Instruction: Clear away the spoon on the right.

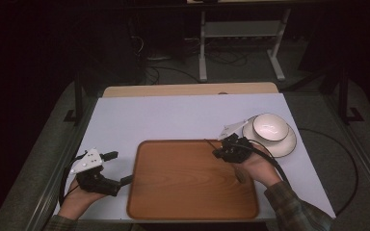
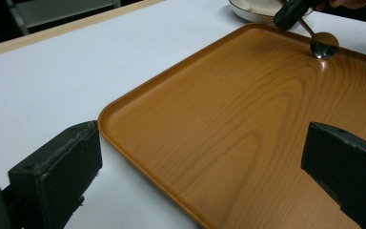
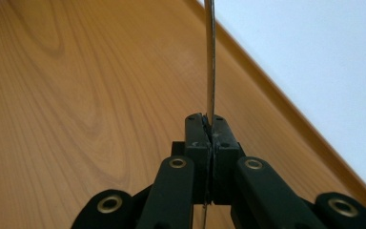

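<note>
I have the right gripper over the far right part of the tray, its fingers shut tight on the handle of a spoon; in the right gripper view the handle runs edge-on through the pinch and away over the wood; in the left gripper view the spoon's bowl touches, or all but touches, the tray near its far rim. The left gripper rests at the tray's left edge, fingers wide, holding nothing; one finger lies outside the rim, the other over the wood.

Risks as I judge them: the grip is on a thin, hard strip of metal, so the spoon may pivot or slide out if I tilt the hand; if I let go while the handle is high, the spoon could bounce and skid toward the rim; the bowl on its plate stands just beside my right hand, so a careless swing back could knock it; the left gripper, nudged inward, could shove the tray across the bench.
</note>
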`<state>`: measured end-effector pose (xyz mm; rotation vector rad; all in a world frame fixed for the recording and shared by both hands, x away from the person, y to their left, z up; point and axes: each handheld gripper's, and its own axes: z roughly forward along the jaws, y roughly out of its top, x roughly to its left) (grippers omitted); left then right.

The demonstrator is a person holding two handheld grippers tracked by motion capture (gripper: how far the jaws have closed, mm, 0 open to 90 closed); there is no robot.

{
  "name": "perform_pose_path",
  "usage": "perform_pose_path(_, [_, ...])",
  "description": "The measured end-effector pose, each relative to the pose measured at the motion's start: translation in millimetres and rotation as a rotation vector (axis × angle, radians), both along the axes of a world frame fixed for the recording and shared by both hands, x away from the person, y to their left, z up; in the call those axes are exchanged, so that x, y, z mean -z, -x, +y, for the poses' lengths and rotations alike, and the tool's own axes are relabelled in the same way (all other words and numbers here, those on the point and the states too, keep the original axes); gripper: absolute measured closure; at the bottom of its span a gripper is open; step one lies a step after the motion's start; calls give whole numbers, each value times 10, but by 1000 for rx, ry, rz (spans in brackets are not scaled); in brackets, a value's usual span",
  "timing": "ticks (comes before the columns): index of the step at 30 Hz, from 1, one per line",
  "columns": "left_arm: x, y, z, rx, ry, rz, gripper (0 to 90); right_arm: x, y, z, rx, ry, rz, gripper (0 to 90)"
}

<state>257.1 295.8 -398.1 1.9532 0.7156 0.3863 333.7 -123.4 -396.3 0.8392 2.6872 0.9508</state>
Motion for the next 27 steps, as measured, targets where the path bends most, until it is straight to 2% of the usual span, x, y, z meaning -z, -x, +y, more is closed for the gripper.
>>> perform_pose_path(4, [2,0,-1,1,-1,0,0,116,-24,92,-19,20,31,878])
perform_pose_path(7, [3,1,2,1,-1,0,0,164,-35,129,-25,25,44,878])
perform_pose_path(15, [5,6,-2,3,-1,1,0,325,-36,219,-59,77,67,868])
perform_pose_path(27, [9,3,0,3,-1,4,0,341,-28,220,-59,70,72,819])
